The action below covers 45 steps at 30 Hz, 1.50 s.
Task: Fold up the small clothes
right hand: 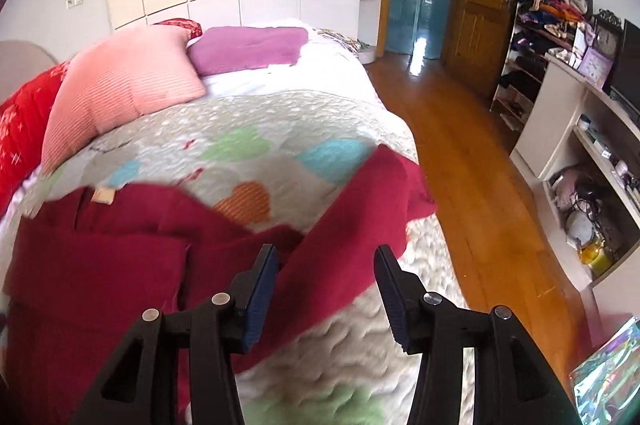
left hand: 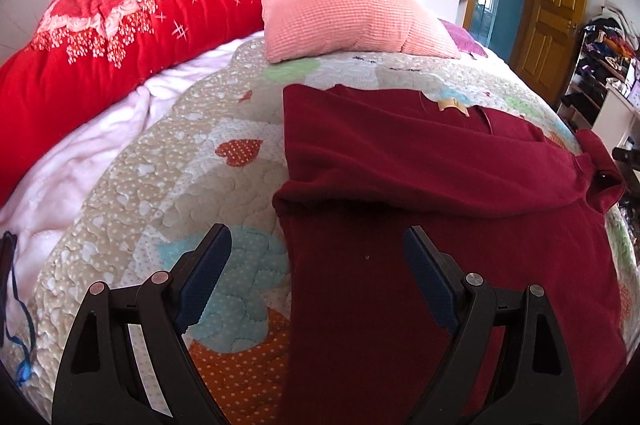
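Observation:
A dark red long-sleeved top (left hand: 420,185) lies on the patterned quilt (left hand: 180,193), its left sleeve folded across the chest and a tan label at the collar. My left gripper (left hand: 318,257) is open and empty, hovering over the top's left edge. In the right wrist view the same top (right hand: 100,265) lies at lower left, with its right sleeve (right hand: 360,201) stretched out diagonally towards the bed's edge. My right gripper (right hand: 326,281) is open and empty just above the sleeve's lower part.
A pink cushion (left hand: 340,13) and a red duvet (left hand: 100,45) lie at the head of the bed. A purple cushion (right hand: 248,49) lies behind them. The bed's right edge drops to a wooden floor (right hand: 480,185). Cluttered shelves (right hand: 592,165) stand along the right wall.

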Motion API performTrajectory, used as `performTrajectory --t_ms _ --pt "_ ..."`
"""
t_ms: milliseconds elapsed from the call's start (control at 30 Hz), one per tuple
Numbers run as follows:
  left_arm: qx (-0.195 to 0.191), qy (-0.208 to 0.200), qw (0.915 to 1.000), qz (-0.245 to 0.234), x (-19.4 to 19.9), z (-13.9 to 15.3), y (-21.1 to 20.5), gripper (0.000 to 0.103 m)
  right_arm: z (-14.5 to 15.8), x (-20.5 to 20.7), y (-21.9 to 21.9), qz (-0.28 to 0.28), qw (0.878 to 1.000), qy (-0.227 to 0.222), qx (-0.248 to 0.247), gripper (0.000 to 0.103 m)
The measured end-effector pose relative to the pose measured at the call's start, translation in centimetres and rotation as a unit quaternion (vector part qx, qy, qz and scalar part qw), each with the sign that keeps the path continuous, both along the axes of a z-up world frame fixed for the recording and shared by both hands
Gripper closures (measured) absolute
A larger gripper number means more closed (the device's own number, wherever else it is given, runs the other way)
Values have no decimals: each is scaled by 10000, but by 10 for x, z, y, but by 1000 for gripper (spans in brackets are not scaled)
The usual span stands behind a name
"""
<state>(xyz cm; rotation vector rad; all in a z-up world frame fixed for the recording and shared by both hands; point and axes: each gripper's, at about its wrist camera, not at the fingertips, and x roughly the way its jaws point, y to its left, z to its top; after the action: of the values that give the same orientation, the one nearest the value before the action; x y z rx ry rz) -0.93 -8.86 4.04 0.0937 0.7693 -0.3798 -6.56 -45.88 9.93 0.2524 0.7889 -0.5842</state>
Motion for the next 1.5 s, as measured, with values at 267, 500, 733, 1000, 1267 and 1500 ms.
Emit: performTrajectory --t_ms 267,500,733,1000,1267,1500 --pt "-472 227 9986 9 2 19 4 15 -6 27 -62 -649 9972 -36 362 53" --pt "-315 369 9988 -118 1 6 -25 15 -40 79 -89 -375 9955 789 358 89" --pt "-54 307 9988 -365 -4 -4 -35 15 -27 -25 -85 -292 9936 -428 1003 95" --pt "-176 425 9985 -298 -4 -10 -29 15 -56 -119 -99 -1054 9826 -289 1504 54" --pt "-46 463 9983 -359 -3 -15 -35 15 -49 -104 -137 -1360 9732 -519 1780 51" --pt "-66 542 9977 -391 0 -19 -35 15 -112 -67 -168 -1523 9205 -763 3517 58"
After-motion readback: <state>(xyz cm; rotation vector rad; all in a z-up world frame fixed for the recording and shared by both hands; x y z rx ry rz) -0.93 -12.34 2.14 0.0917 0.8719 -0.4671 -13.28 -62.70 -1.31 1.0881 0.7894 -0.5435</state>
